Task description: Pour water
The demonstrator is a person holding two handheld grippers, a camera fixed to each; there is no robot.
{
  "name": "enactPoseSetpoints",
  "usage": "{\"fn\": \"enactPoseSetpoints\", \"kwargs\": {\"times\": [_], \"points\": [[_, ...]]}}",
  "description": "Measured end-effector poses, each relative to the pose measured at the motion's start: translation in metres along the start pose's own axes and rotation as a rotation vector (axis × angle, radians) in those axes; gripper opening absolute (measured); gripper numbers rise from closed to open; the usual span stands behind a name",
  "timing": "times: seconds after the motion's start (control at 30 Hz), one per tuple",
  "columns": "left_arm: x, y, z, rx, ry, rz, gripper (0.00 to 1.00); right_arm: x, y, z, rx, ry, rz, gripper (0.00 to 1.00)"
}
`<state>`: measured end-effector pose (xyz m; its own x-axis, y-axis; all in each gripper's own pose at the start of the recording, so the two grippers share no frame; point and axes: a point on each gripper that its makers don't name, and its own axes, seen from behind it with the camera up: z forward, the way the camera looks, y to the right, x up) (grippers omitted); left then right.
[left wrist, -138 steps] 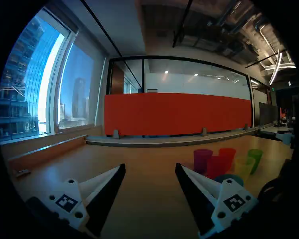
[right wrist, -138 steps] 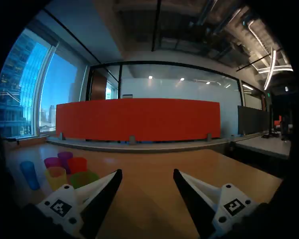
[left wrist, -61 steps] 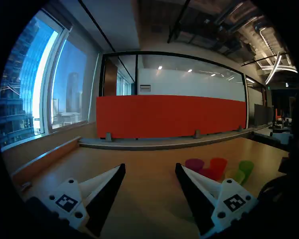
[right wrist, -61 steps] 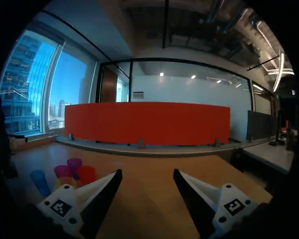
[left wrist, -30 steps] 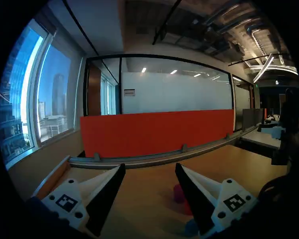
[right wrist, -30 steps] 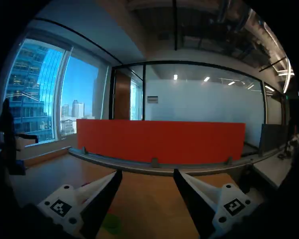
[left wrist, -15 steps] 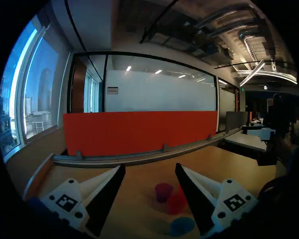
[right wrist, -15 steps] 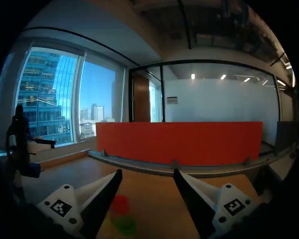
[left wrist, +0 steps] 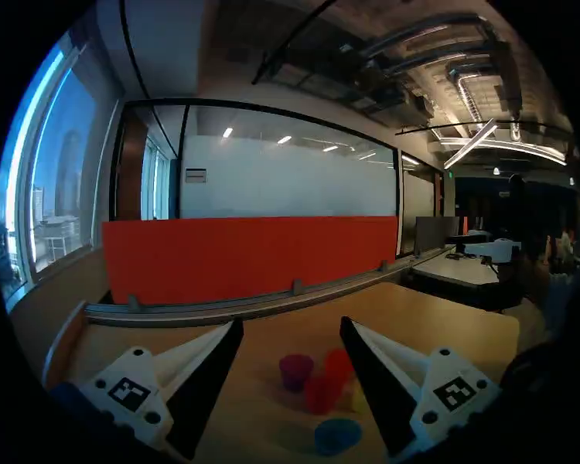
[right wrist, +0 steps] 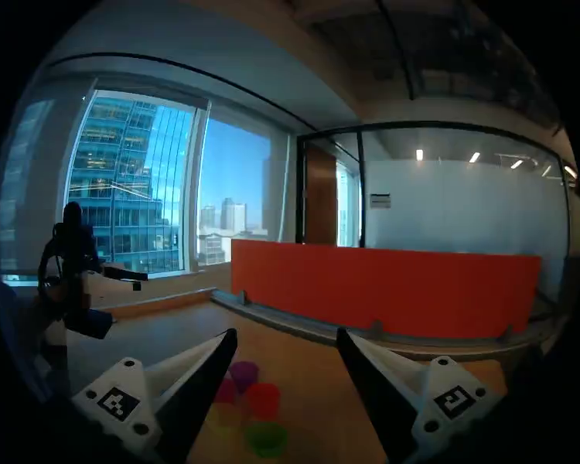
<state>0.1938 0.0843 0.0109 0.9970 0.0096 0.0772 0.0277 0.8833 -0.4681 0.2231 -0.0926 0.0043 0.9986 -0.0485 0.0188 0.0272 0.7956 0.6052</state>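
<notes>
A cluster of coloured plastic cups stands on the wooden table point(left wrist: 445, 325). In the left gripper view a purple cup point(left wrist: 295, 371), two red cups point(left wrist: 321, 393) and a blue cup point(left wrist: 337, 435) sit low between the fingers of my left gripper point(left wrist: 290, 323), which is open and holds nothing. In the right gripper view a purple cup point(right wrist: 244, 375), a red cup point(right wrist: 262, 400) and a green cup point(right wrist: 266, 438) lie below my right gripper point(right wrist: 284, 334), also open and holding nothing. The other gripper point(right wrist: 69, 298) appears as a dark shape at far left.
An orange partition point(left wrist: 243, 255) on a grey rail runs along the table's far edge, also seen as the orange partition point(right wrist: 383, 290). Tall windows point(right wrist: 135, 201) stand to the left. More desks point(left wrist: 460, 267) lie at the right, past the table's edge.
Both views have swung toward the cups. The cups moved from the sides of the views to low between each gripper's fingers. Both grippers stayed open.
</notes>
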Motion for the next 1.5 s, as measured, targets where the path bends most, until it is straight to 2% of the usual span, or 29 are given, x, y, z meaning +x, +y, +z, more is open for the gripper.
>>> {"fn": "enactPoseSetpoints", "kwargs": {"times": [0.37, 0.57, 0.77, 1.2, 1.5], "points": [[-0.004, 0.009, -0.003, -0.046, -0.021, 0.006, 0.93, 0.003, -0.011, 0.003, 0.07, -0.015, 0.004, 0.99], [-0.01, 0.014, -0.002, -0.069, -0.037, 0.018, 0.93, -0.003, -0.014, 0.005, 0.093, -0.036, -0.021, 0.99], [-0.017, 0.024, -0.002, -0.114, -0.059, 0.005, 0.93, -0.013, -0.017, 0.006, 0.12, -0.074, -0.042, 0.99], [-0.051, 0.042, -0.001, -0.181, -0.147, 0.019, 0.93, -0.047, -0.016, 0.01, 0.164, -0.169, -0.062, 0.99], [-0.083, 0.04, -0.001, -0.181, -0.211, 0.044, 0.93, -0.081, -0.021, 0.015, 0.195, -0.249, -0.089, 0.99]]}}
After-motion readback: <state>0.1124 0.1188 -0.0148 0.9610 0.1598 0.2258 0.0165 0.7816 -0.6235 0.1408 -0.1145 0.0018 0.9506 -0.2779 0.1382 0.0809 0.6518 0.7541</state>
